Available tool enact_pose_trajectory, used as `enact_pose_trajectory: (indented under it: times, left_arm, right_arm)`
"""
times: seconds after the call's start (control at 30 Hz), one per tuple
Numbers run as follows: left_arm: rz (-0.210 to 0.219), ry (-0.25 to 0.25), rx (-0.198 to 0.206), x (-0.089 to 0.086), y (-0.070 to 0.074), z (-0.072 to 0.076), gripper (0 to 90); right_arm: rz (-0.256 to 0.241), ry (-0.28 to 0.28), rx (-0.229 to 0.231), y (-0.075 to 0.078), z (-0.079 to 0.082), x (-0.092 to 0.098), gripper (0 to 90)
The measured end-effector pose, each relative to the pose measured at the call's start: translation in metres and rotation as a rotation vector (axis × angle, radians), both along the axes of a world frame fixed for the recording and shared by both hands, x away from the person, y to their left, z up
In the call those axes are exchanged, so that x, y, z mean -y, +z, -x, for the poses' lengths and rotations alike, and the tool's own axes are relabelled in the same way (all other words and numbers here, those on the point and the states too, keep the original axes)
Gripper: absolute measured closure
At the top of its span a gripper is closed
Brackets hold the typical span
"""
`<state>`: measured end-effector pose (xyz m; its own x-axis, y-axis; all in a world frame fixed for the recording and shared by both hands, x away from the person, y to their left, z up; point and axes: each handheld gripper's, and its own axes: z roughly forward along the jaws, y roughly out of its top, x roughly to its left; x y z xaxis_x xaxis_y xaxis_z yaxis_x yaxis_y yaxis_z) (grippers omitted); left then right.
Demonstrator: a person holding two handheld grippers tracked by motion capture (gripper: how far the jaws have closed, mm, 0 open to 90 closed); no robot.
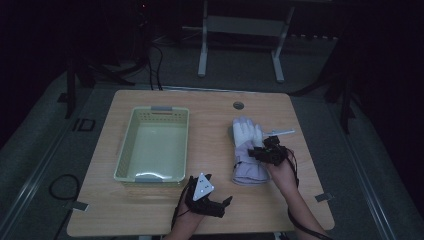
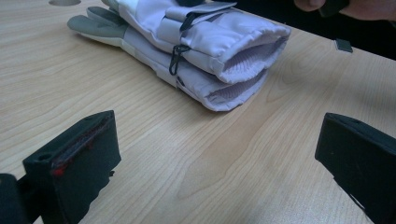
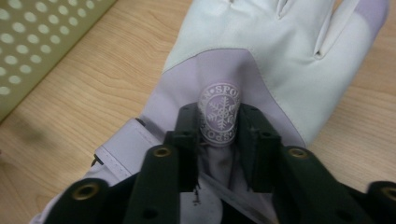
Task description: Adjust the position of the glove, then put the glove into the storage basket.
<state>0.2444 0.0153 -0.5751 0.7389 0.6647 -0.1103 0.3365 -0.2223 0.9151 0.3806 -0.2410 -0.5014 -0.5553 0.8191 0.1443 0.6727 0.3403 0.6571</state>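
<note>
Lilac-and-white gloves (image 1: 248, 150) stacked on counter (image 1: 210, 130) right of basket (image 1: 154, 145); right gripper (image 3: 219, 140) pinching only top fabric, likely to slip or separate. Left gripper (image 1: 212, 192) spread, idle.

Two gloves (image 2: 196, 51) lie stacked on the one worktop (image 1: 215, 205) — pale lilac and white, one on top of the other. One basket (image 1: 152, 145) stands beside them, pale green with a perforated wall. One thin light-coloured stick (image 1: 281, 132) lies just past the gloves. Two tools — the left tool (image 1: 220, 192) and the right tool (image 1: 257, 151).
</note>
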Motion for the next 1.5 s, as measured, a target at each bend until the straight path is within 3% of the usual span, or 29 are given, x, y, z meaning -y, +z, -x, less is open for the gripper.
enact_pose_trajectory:
  times: [0.13, 0.17, 0.27, 0.3, 0.33, 0.43, 0.5, 0.53, 0.63, 0.67, 0.7, 0.77, 0.8, 0.87, 0.97, 1.03, 1.13, 1.17, 1.23, 1.3, 1.37, 1.43, 1.5]
  left_arm:
    - [-0.007, -0.007, -0.001, 0.001, 0.000, 0.000, 0.1]
    - [-0.008, -0.009, 0.001, 0.001, 0.000, 0.000, 0.1]
    - [-0.009, -0.008, 0.001, 0.001, 0.000, 0.000, 0.1]
    - [-0.008, -0.007, 0.002, 0.001, 0.000, 0.000, 0.1]
    - [-0.008, -0.007, 0.002, 0.001, 0.000, 0.000, 0.1]
    - [-0.012, 0.005, 0.003, 0.001, 0.000, 0.000, 0.1]
    - [-0.012, 0.005, 0.003, 0.001, 0.000, 0.000, 0.1]
    - [-0.006, 0.005, 0.005, 0.002, 0.000, 0.000, 0.1]
    - [0.006, -0.010, 0.012, 0.001, 0.000, 0.000, 0.1]
    - [0.010, -0.019, 0.009, 0.002, 0.000, 0.000, 0.1]
    - [0.000, -0.045, -0.009, 0.003, 0.001, -0.001, 0.1]
    - [-0.010, -0.069, -0.017, 0.005, 0.002, -0.001, 0.1]
    - [-0.001, -0.100, -0.006, 0.008, 0.004, -0.001, 0.1]
    - [0.010, -0.107, -0.004, 0.010, 0.008, 0.000, 0.1]
    - [-0.006, -0.096, -0.023, 0.013, 0.014, 0.000, 0.1]
    - [-0.002, -0.086, -0.066, 0.017, 0.025, -0.002, 0.1]
    - [-0.014, -0.086, -0.069, 0.021, 0.036, -0.004, 0.1]
    - [-0.017, -0.091, -0.066, 0.022, 0.039, -0.005, 0.1]
    - [0.001, -0.101, -0.074, 0.027, 0.049, -0.011, 0.1]
    - [0.014, -0.108, -0.083, 0.030, 0.057, -0.017, 0.1]
    - [0.017, -0.108, -0.088, 0.034, 0.067, -0.027, 0.1]
    - [0.030, -0.098, -0.085, 0.036, 0.080, -0.042, 0.1]
    - [0.030, -0.090, -0.082, 0.037, 0.084, -0.047, 0.1]
  right_arm:
    - [-0.004, 0.019, 0.030, 0.004, 0.003, 0.003, 61.6]
    - [-0.017, 0.029, 0.047, 0.007, 0.006, 0.007, 54.9]
    - [-0.040, 0.041, 0.053, 0.011, 0.008, 0.011, 50.4]
    - [-0.049, 0.048, 0.061, 0.012, 0.009, 0.013, 46.2]
    - [-0.060, 0.067, 0.070, 0.014, 0.010, 0.016, 35.8]
    - [-0.071, 0.100, 0.066, 0.016, 0.011, 0.021, 22.2]
    - [-0.083, 0.102, 0.064, 0.016, 0.011, 0.023, 22.2]
    - [-0.109, 0.124, 0.063, 0.016, 0.012, 0.028, 16.2]
    - [-0.132, 0.132, 0.124, 0.018, 0.015, 0.033, 21.2]
    - [-0.132, 0.132, 0.124, 0.018, 0.015, 0.033, 21.2]
    - [-0.159, 0.146, 0.156, 0.019, 0.015, 0.038, 20.3]
    - [-0.155, 0.148, 0.173, 0.020, 0.015, 0.039, 19.4]
    - [-0.110, 0.164, 0.212, 0.021, 0.016, 0.044, 17.5]
    - [-0.084, 0.166, 0.226, 0.021, 0.017, 0.048, 17.2]
    - [-0.059, 0.171, 0.266, 0.025, 0.022, 0.054, 15.5]
    - [-0.043, 0.170, 0.258, 0.027, 0.025, 0.057, 14.8]
    - [-0.028, 0.162, 0.256, 0.029, 0.025, 0.061, 14.1]
    - [-0.056, 0.158, 0.248, 0.030, 0.025, 0.065, 14.1]
    - [-0.058, 0.150, 0.243, 0.030, 0.024, 0.067, 13.6]
    - [-0.063, 0.138, 0.229, 0.029, 0.023, 0.069, 11.8]
    - [-0.037, 0.111, 0.234, 0.028, 0.023, 0.068, 11.1]
    - [-0.042, 0.101, 0.227, 0.028, 0.021, 0.067, 11.1]
    - [-0.053, 0.111, 0.219, 0.027, 0.019, 0.067, 11.1]
